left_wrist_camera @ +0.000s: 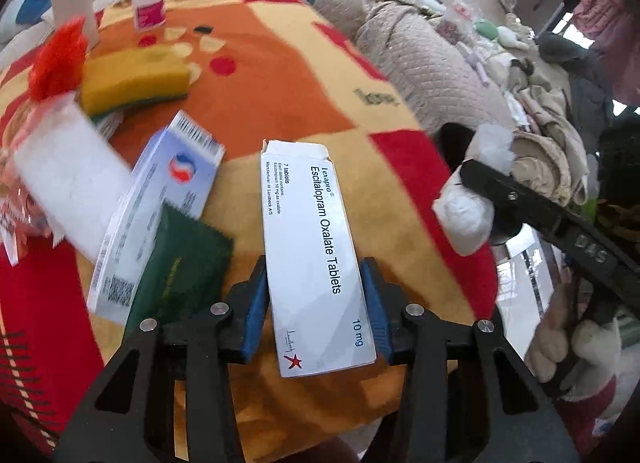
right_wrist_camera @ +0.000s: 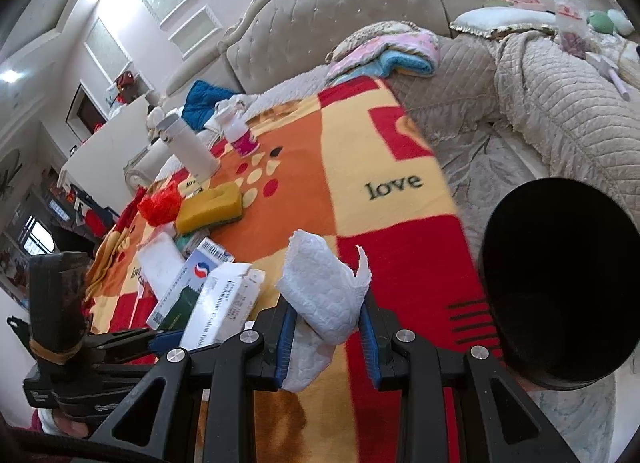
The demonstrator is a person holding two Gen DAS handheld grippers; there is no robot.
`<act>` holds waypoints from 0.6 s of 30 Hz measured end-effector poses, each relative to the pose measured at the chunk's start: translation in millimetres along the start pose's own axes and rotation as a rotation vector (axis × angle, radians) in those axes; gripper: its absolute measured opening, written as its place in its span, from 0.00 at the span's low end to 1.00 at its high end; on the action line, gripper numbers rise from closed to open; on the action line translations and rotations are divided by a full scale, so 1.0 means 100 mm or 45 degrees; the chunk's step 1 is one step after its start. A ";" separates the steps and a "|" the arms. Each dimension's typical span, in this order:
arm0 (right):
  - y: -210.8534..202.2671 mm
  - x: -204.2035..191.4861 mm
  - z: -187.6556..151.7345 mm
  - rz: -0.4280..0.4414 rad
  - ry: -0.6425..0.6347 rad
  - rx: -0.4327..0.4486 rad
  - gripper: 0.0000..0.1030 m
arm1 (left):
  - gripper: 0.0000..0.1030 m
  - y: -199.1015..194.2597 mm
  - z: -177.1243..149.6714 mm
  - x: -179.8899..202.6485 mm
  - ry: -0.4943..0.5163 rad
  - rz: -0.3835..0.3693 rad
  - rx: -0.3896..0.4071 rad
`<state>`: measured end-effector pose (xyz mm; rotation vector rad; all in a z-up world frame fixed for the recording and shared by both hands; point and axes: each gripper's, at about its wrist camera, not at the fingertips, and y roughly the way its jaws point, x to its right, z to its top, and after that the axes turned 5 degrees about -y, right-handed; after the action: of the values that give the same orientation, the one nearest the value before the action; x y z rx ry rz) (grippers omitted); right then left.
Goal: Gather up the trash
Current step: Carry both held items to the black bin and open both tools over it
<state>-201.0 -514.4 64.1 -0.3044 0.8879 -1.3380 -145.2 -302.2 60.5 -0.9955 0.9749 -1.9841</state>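
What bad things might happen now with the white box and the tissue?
The left gripper pinches the white tablet box only near one end, so it might swing or slip out. The crumpled tissue in the right gripper is soft and could fall before reaching the black bin. The box's far end could bump the blue-and-white box.

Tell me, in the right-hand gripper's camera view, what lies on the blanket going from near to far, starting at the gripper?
Crumpled tissue in the right gripper → yellow sponge → white bottle standing on the blanket.
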 end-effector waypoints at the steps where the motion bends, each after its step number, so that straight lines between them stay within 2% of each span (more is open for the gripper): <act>1: -0.03 0.02 0.01 -0.006 0.001 0.009 0.27 | 0.41 -0.02 0.03 0.07 0.011 -0.011 0.007; 6: -0.29 0.24 0.12 -0.108 0.007 0.080 0.27 | 0.41 -0.02 0.20 0.38 0.052 -0.094 0.016; 10: -0.49 0.55 0.19 -0.222 0.043 0.119 0.27 | 0.41 0.05 0.36 0.77 0.110 -0.178 0.018; 18: -0.64 1.16 0.19 -0.388 0.115 0.101 0.27 | 0.42 0.41 0.60 1.42 0.150 -0.298 -0.009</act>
<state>-236.0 -643.0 74.5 -0.3286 0.8848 -1.6756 -149.0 -457.1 96.8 -1.0469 0.9655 -2.2552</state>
